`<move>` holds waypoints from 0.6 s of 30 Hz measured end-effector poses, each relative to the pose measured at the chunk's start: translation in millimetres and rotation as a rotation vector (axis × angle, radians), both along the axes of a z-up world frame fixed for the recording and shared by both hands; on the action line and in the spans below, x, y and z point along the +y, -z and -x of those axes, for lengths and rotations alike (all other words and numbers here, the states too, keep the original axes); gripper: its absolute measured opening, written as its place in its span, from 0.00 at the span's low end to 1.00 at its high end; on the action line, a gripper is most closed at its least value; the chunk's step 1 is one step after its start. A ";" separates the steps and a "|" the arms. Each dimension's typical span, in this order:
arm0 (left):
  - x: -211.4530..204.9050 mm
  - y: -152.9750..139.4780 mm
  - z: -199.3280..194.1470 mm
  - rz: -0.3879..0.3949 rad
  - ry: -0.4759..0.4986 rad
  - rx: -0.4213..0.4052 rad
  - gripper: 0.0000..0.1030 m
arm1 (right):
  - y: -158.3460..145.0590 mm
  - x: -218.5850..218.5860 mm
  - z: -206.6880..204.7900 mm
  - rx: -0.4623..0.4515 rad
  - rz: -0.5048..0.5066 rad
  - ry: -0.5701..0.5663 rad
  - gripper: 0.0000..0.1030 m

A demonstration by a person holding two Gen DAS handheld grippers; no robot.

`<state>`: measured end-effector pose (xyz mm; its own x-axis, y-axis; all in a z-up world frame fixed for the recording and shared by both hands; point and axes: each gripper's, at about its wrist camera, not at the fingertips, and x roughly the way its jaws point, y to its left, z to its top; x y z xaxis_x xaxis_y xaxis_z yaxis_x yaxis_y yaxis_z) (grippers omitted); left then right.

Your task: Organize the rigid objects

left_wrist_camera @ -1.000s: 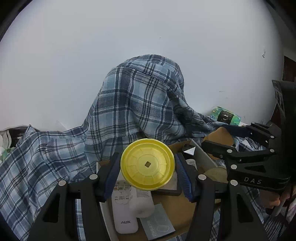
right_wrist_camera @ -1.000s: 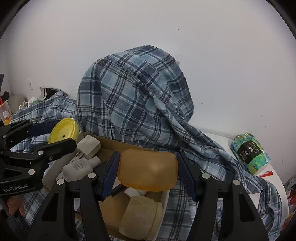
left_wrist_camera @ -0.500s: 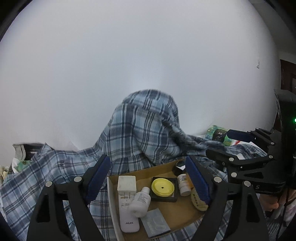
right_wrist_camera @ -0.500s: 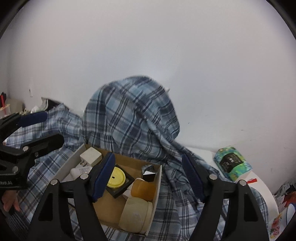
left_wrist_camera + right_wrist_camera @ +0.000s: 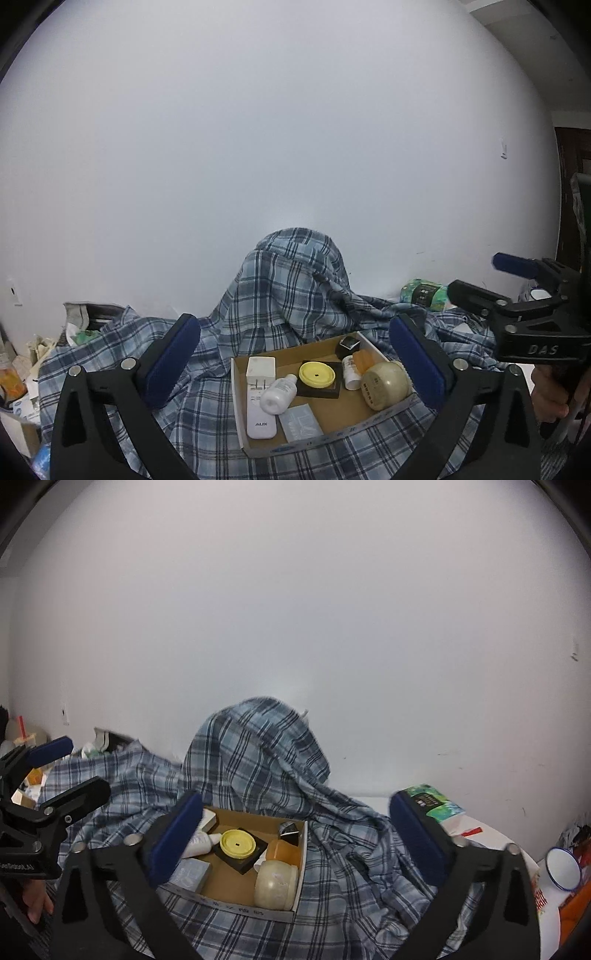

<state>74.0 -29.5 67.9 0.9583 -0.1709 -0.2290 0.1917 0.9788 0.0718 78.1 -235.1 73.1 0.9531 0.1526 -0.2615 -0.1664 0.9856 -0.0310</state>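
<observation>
Both of my tools are up and back from the box [image 5: 258, 445] right now, and the box sits low and centred ahead of me on the plaid cloth [image 5: 207, 391], nearer than the cloth's draped hump. From my left hand-held gripper [image 5: 293, 360] the box lies straight ahead and below, framed between the two blue pads; from my right hand-held gripper [image 5: 295, 834] it lies ahead but left of centre, closer to the left pad. So the left one is the better lined up (though neither is close).

Inside, the remote [image 5: 260, 402] lies along the box's left wall, long axis running near to far, with a white bottle [image 5: 277, 393] tipped over and leaning across it. The yellow lid [image 5: 317, 373] sits flat on a dark square pad [image 5: 320, 386] mid-box. On the right side there is a cream jar [image 5: 384, 380] on its side, an amber piece [image 5: 284, 851] just beyond it, and a small dark faceted thing [image 5: 349, 343] in the far corner. A flat packet [image 5: 300, 426] lies at the near edge.

My left hand-held gripper is spread wide, nothing between the pads, touching nothing. My right one is the same: wide apart, empty, clear of the box. Outside the box I can see a green pack [image 5: 434, 801] by the wall and a white cup [image 5: 561, 867] at far right, both on the right gripper's side, if more wants gathering.
</observation>
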 end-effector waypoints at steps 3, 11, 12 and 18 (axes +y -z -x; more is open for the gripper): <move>-0.7 -2.8 17.3 -0.011 0.000 -0.019 1.00 | -0.7 -5.3 15.3 -0.030 0.003 0.021 1.00; 4.1 6.2 50.4 0.018 -0.027 -0.077 1.00 | 13.1 -14.3 37.7 -0.052 -0.011 0.050 1.00; 4.5 8.6 52.4 0.023 -0.029 -0.076 1.00 | 16.7 -15.0 38.4 -0.047 -0.011 0.054 1.00; 4.8 30.9 56.6 0.013 -0.035 -0.050 1.00 | 43.4 -14.6 33.1 0.001 0.003 0.055 1.00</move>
